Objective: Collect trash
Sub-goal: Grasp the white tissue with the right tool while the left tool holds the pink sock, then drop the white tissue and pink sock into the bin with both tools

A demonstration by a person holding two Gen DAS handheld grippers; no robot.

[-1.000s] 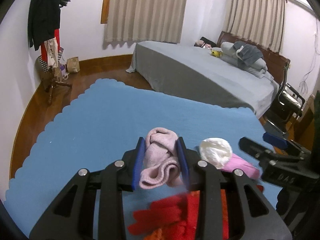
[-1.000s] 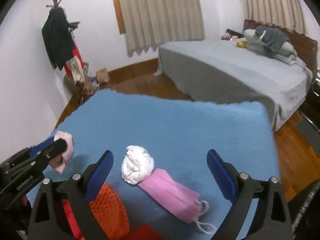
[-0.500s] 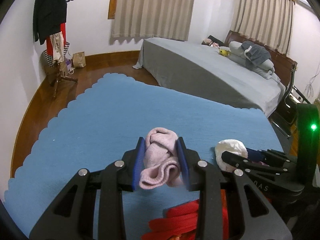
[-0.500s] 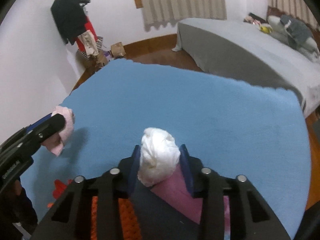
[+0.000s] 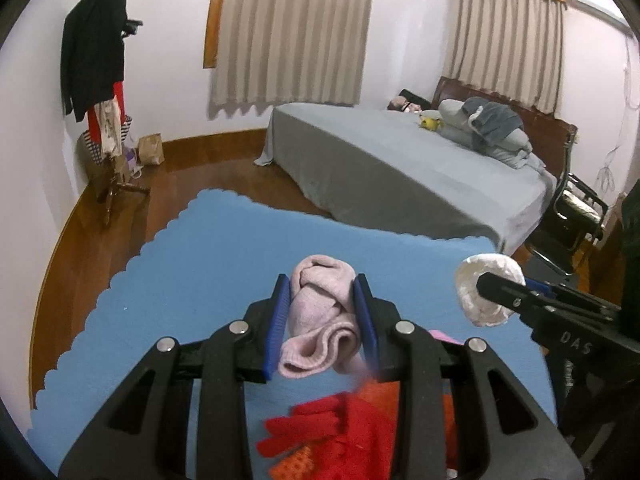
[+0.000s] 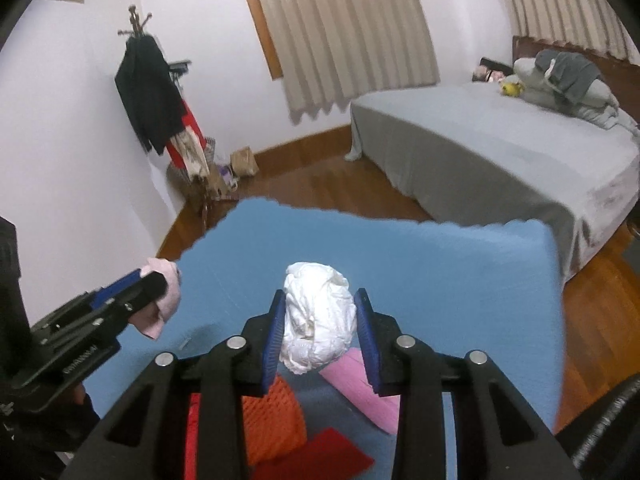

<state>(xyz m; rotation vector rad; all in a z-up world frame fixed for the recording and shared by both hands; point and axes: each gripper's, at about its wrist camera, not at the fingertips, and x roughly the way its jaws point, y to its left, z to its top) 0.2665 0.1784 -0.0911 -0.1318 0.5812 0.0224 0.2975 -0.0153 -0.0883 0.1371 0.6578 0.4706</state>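
Above blue mat [image 6: 440,280], white wad [image 6: 318,322] between jaws.

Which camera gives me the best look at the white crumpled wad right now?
The right wrist view: the white wad sits centred and whole between the right gripper pads. The left wrist view shows it only side-on at the right edge, partly covered by a gripper finger.
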